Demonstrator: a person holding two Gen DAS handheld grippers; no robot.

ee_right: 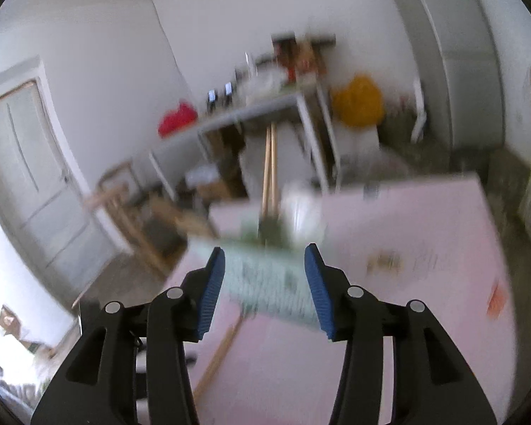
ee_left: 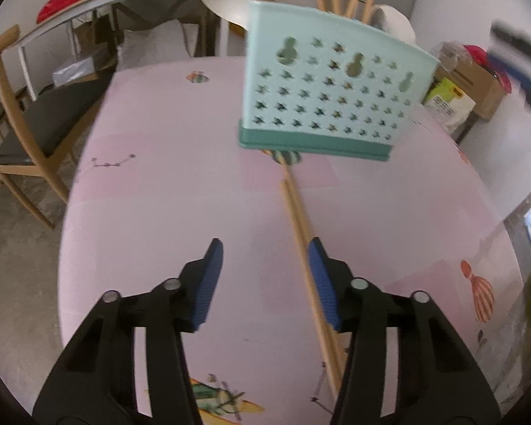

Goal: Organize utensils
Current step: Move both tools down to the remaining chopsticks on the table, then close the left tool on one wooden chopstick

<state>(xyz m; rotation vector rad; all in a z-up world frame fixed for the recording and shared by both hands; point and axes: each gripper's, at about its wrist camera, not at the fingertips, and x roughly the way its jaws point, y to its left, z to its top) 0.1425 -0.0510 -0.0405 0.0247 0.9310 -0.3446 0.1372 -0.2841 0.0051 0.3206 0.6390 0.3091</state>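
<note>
Left wrist: left gripper fingers apart | chopsticks lie on table just before caddy | right gripper fingers apart, above caddy.

No legible text or labels.

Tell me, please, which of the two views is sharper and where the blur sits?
Left wrist view: mostly sharp, the teal utensil holder and loose chopsticks are clear, with blur only at the right edge. Right wrist view: heavy motion blur smears holder and room; only the right tool stays crisp.
</note>
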